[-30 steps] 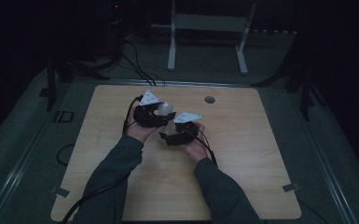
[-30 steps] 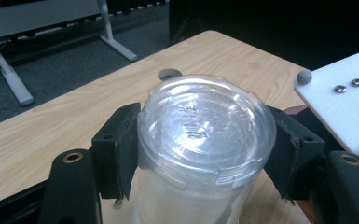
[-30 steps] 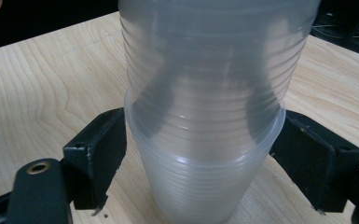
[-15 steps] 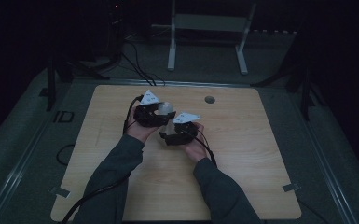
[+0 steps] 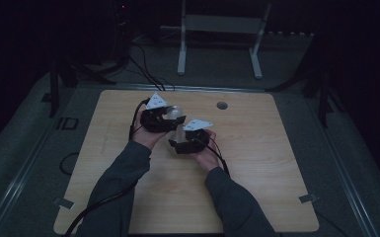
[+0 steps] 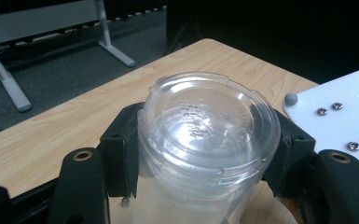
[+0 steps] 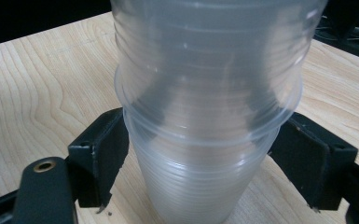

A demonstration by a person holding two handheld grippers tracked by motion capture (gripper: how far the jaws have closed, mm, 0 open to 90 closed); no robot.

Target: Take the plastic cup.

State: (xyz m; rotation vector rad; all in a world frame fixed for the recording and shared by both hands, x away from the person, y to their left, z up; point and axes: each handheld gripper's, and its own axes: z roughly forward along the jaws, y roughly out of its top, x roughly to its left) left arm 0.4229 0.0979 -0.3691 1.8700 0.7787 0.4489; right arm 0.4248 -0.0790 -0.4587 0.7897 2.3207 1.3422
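Cups, clear plastic and nested (image 7: pixel 205 140), were clamped between both claws: left claw (image 6: pixel 205 154) clenched on the upper, bottom-up cup (image 6: pixel 210 126), right claw (image 7: pixel 200 158) clenched on the lower one. Stack held just above the counter (image 5: pixel 256 168). Judgement: separation not yet done.

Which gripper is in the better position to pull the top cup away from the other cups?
Probably the left gripper. Its jaws close on the upper cup just under the rim, while the right gripper clamps the lower part of the stack and can hold it steady near the table.
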